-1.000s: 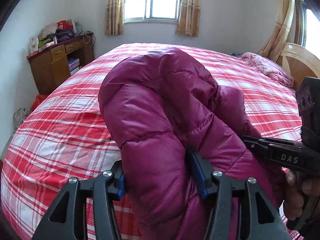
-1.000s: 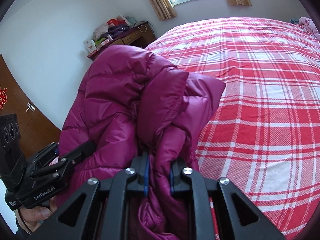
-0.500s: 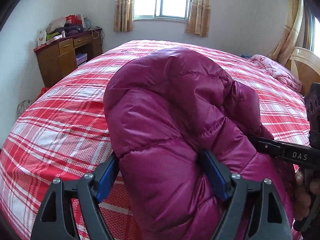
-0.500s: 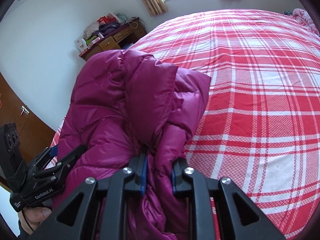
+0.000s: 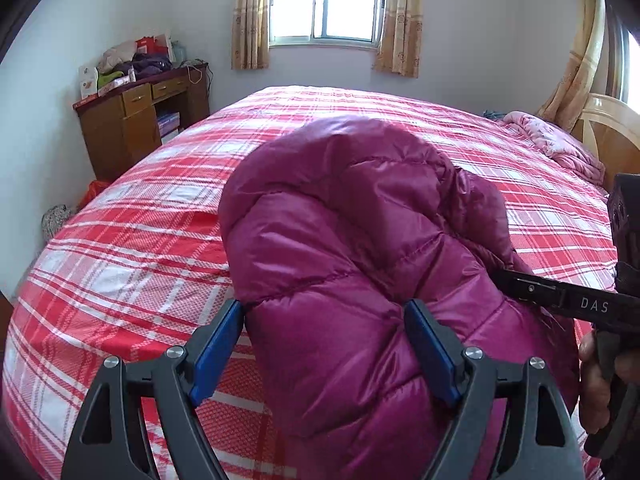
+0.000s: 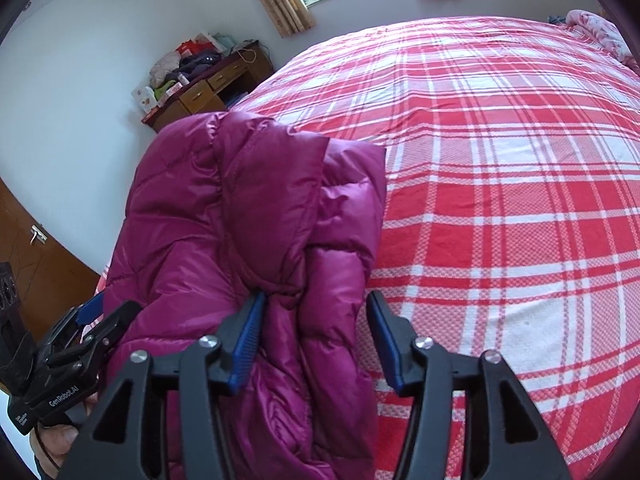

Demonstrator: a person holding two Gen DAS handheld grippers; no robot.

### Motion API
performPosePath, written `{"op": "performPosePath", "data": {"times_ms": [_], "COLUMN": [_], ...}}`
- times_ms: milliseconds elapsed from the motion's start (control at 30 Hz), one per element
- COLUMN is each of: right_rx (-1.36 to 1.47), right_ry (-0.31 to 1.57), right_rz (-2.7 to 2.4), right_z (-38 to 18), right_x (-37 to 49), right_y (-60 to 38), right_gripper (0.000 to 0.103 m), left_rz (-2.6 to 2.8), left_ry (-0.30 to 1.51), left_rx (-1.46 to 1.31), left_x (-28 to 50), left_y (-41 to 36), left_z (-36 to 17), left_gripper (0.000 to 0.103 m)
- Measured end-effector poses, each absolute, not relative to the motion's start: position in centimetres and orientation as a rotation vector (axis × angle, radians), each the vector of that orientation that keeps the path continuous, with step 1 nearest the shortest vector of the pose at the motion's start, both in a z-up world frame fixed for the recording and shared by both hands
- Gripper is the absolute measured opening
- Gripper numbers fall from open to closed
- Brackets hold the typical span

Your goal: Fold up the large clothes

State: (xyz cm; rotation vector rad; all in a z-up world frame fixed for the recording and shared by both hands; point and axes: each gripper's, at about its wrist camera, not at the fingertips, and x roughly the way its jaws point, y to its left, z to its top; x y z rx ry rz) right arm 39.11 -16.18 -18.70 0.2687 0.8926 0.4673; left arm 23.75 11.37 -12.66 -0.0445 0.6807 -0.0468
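A folded magenta puffer jacket [image 5: 360, 240] lies on the near edge of a red plaid bed [image 5: 160, 208]. My left gripper [image 5: 324, 344] is open wide, its blue pads on either side of the jacket's bulk. My right gripper [image 6: 316, 336] is also open, with the jacket's folded edge [image 6: 256, 220] between its jaws; the right pad stands clear of the cloth. The right gripper [image 5: 568, 300] shows at the right of the left wrist view, and the left gripper [image 6: 76, 340] at the lower left of the right wrist view.
A wooden desk [image 5: 140, 120] piled with clutter stands by the far left wall. A pink blanket [image 5: 560, 148] lies at the bed's far right near a wooden headboard [image 5: 612, 128]. A window with curtains [image 5: 324, 4] is behind. A wooden door [image 6: 36, 264] stands at left.
Both grippers have opened and let go of the jacket, which has settled lower onto the bed. The left one opened first, then the right.
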Motion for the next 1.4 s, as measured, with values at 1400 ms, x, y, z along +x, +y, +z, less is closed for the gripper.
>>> {"op": "performPosePath", "data": {"times_ms": [1400], "right_rx": [0.035], "right_ry": [0.442], "right_rz": [0.385], "right_z": [-5.1], "right_x": [24.6], "right_y": [-14.0], "right_gripper": [0.097], "left_rz": [-0.064], "left_ry": [0.329], "left_rx": [-0.084], "left_x": [13.2], "left_y": [11.9], "left_z": [-2.1], "left_gripper": [0.089]}}
